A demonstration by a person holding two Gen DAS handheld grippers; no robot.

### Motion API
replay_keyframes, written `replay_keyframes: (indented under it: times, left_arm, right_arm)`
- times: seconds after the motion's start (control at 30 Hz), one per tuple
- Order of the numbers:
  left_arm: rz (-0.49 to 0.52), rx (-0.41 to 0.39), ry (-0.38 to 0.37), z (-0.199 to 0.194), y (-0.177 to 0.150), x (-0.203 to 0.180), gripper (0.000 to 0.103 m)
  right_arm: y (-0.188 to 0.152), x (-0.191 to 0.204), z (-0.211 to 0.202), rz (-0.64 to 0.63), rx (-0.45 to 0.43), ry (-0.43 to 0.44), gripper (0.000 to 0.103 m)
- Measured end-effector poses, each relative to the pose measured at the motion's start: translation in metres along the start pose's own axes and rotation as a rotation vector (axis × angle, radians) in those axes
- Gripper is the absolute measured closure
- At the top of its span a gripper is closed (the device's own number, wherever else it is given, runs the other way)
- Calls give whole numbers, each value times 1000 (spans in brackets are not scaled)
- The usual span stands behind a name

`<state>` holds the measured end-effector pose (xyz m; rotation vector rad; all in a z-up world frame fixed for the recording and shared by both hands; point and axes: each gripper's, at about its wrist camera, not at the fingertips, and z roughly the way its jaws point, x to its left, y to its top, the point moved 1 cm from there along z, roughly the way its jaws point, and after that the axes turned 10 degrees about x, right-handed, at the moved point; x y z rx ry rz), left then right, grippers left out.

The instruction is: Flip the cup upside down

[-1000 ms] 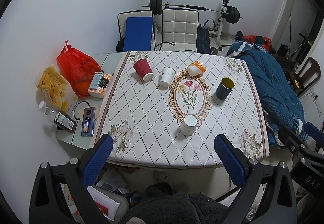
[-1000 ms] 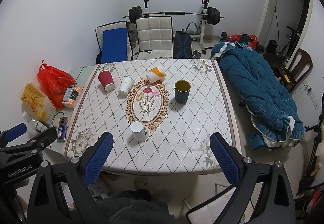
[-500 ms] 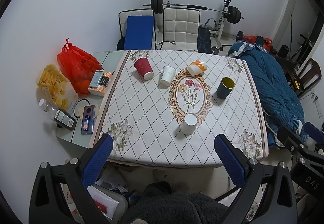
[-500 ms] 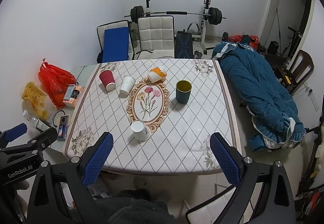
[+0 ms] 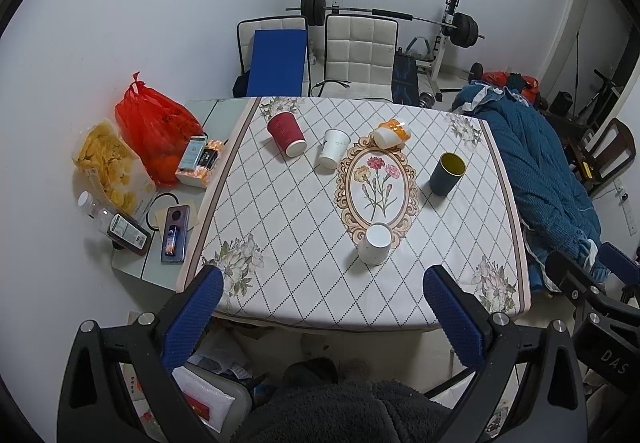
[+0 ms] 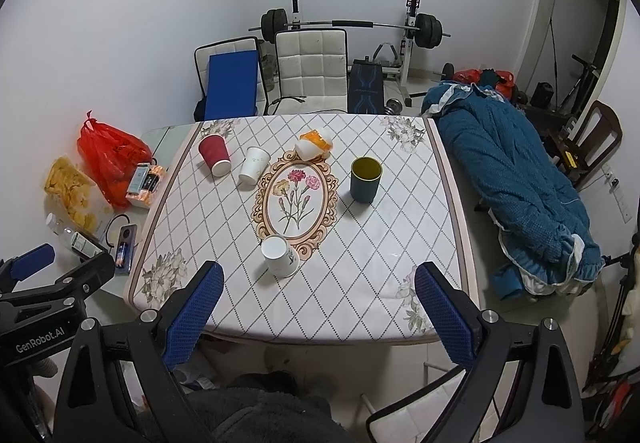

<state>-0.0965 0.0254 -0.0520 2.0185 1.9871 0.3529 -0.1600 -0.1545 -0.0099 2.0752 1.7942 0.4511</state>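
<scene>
Left gripper (image 5: 323, 307) and right gripper (image 6: 316, 302), both spread wide and empty, above surface (image 6: 360, 243) edge; white cup (image 6: 279, 255) nearest.

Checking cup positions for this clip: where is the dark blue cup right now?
In both views the dark blue cup stands upright right of the oval flower print, toward the table's right edge.

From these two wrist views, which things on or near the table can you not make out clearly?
- Print on the white paper cup: too small in both views.
- Labels of the boxes beside the red bag: too small; the bag hides what lies behind.
- Right gripper in the left wrist view: cut off by the edge.
- Floor under the table: hidden by the tabletop.
</scene>
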Motion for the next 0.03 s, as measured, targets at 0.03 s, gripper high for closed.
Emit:
replay_keyframes:
  times: [0.03]
  left_arm:
    - [1,-1,0,0,0,0,0]
  right_arm:
    - [-1,0,0,-2,0,-2,5]
